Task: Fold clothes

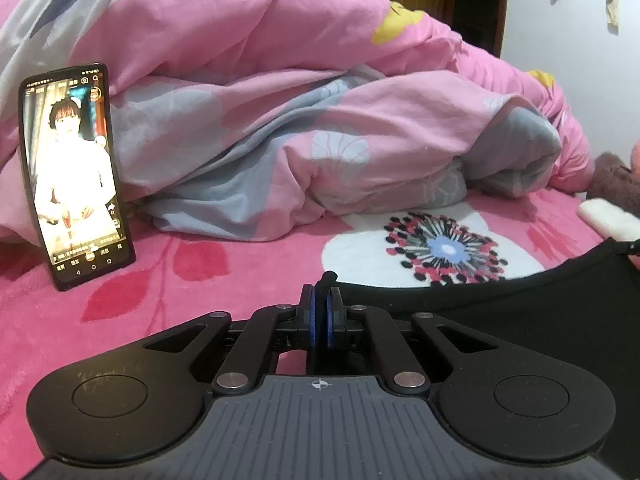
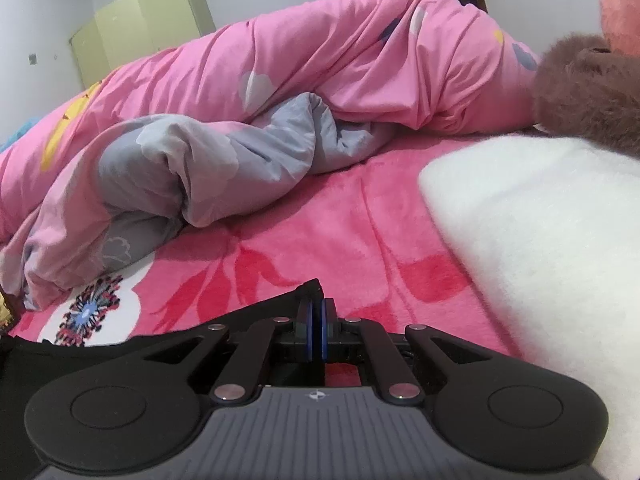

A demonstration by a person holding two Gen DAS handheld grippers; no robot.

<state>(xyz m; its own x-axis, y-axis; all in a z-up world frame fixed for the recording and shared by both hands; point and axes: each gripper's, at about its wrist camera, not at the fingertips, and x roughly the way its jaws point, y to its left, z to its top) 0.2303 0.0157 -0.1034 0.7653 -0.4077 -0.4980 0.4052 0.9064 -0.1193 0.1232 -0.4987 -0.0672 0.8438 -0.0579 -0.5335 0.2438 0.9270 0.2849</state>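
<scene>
A black garment (image 1: 520,304) stretches low over the pink flowered bed blanket (image 1: 200,272), its top edge running from my left gripper (image 1: 321,300) off to the right. That gripper is shut on one corner of the cloth, and a small black tip pokes out above the blue pads. In the right wrist view the same black garment (image 2: 100,350) spreads to the left, and my right gripper (image 2: 317,304) is shut on its other corner, which sticks up just past the fingertips. The lower part of the garment is hidden behind both gripper bodies.
A lit phone (image 1: 76,176) leans upright against a bunched pink and grey quilt (image 1: 320,120) at the back. A white fluffy cushion (image 2: 540,232) and a brown plush toy (image 2: 588,92) lie to the right. A pale green wardrobe (image 2: 148,28) stands by the wall.
</scene>
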